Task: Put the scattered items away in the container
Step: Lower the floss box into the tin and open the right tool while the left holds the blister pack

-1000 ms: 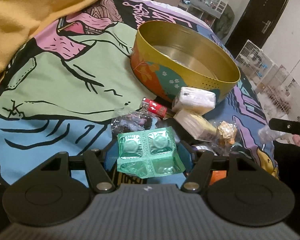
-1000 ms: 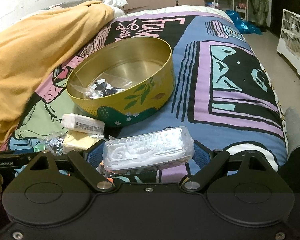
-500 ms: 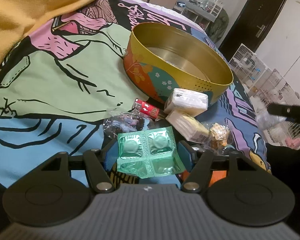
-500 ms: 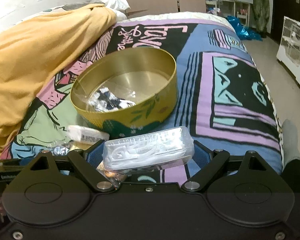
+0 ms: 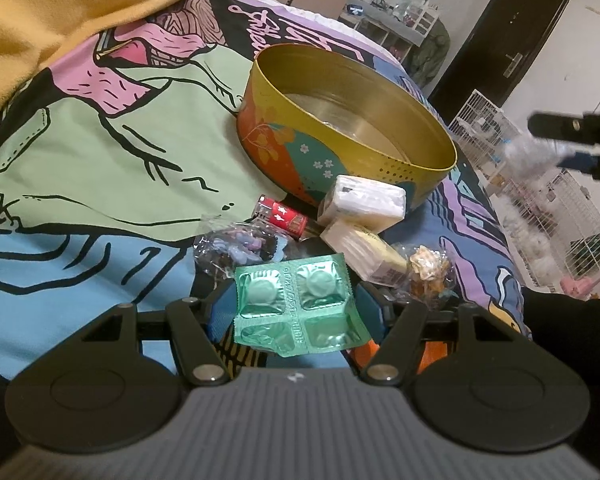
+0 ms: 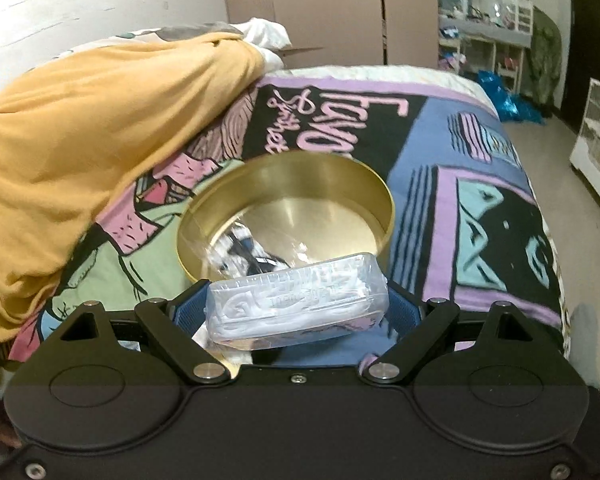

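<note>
A round gold tin (image 5: 340, 128) (image 6: 292, 216) sits on the printed bedspread, with a crinkled clear packet (image 6: 240, 248) inside. My left gripper (image 5: 296, 308) is shut on a green blister pack (image 5: 296, 308), held low before the pile. My right gripper (image 6: 298, 306) is shut on a clear plastic box (image 6: 298, 306), raised just in front of the tin's near rim. It also shows blurred at the far right of the left wrist view, right gripper (image 5: 556, 144). On the bed lie a white packet (image 5: 362, 200), a cream packet (image 5: 364, 256), a red tube (image 5: 284, 216) and two clear wrapped bags (image 5: 236, 248) (image 5: 424, 268).
A yellow blanket (image 6: 92, 152) is heaped on the bed's left side. Purple and blue bedspread (image 6: 480, 200) stretches right of the tin to the bed's edge. White wire cages (image 5: 540, 208) stand on the floor beyond. A dark-clad leg (image 5: 560, 320) lies at the right.
My right gripper rose and moved toward the tin with the clear box, so the tin now sits just beyond it. The left gripper stayed put with the blister pack.
</note>
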